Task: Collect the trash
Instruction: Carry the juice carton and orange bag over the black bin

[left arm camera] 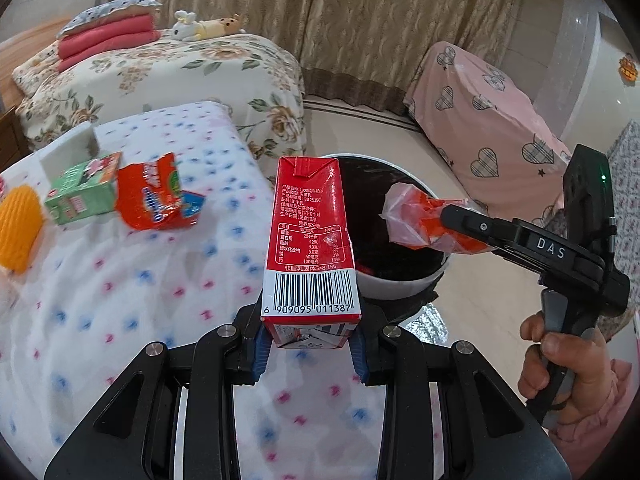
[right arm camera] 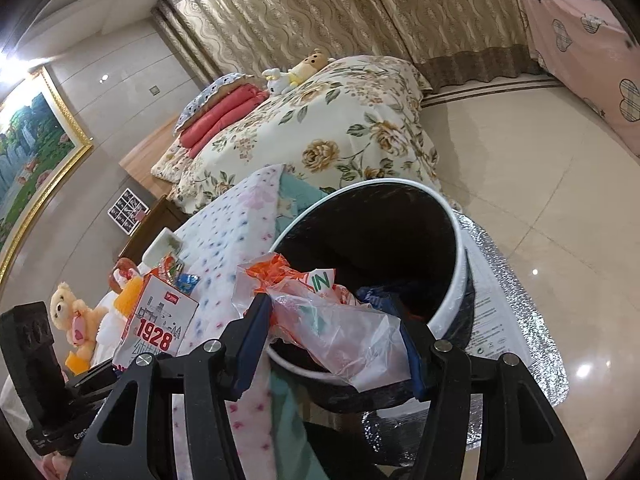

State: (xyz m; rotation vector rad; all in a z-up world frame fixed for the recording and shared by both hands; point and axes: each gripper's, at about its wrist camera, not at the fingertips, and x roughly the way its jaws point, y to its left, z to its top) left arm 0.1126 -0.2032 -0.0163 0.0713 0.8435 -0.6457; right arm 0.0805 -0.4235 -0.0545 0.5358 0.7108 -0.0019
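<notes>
The left gripper [left arm camera: 310, 354] holds a red milk carton [left arm camera: 310, 240] by its bottom end; the blue pads press on both sides of the carton, so the jaws are clenched on it. The carton stands almost upright, with its barcode toward the camera, over the edge of the bed with the dotted cover [left arm camera: 120, 300] and just in front of the trash bin [left arm camera: 404, 284].

The right gripper [right arm camera: 334, 344], held by a hand [left arm camera: 556, 364], has a crumpled plastic bag [right arm camera: 340, 328] with orange print between its jaws. The bag fills the gap from one pad to the other, so the jaws are grasping it. In the left wrist view the bag hangs over the open mouth of the bin.

The bin is white outside and dark inside, and it stands on the floor beside the bed, on a silver foil mat [right arm camera: 532, 344].

On the bed cover lie a green carton [left arm camera: 80, 196], a red snack wrapper [left arm camera: 154, 196], a yellow foam net [left arm camera: 18, 232] and a white box [left arm camera: 68, 152].
</notes>
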